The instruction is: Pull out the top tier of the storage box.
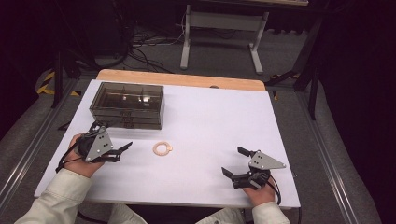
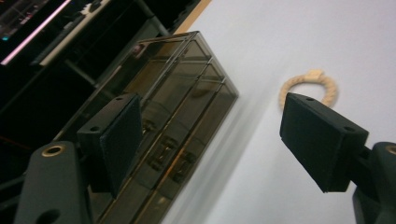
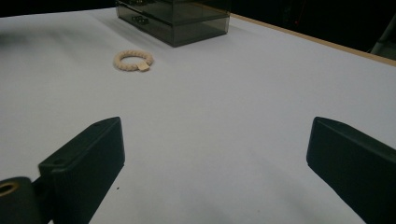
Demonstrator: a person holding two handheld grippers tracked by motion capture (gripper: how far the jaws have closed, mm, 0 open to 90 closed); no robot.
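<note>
A beige braided ring [image 1: 162, 149] lies flat on the white table top [image 1: 210, 121], a little in front of a smoky see-through drawer box [image 1: 127, 105] at the back left. My left gripper [image 1: 122, 151] is open, empty, low over the table left of the ring and just before the box. In the left gripper view the box [image 2: 177, 93] fills the left side, and the ring [image 2: 308, 86] peeks out behind the right-hand jaw of my open left gripper [image 2: 210, 135]. My right gripper [image 1: 232, 160] stands wide open and empty at the front right. The right gripper view has the ring [image 3: 133, 60] and box [image 3: 177, 16] far ahead of my right gripper [image 3: 215, 158].
A wooden strip [image 1: 182, 78] edges the table's far side. Beyond it on the floor stand a white desk frame [image 1: 219, 35] and loose cables [image 1: 140, 51]. Metal rails run along both sides of the table.
</note>
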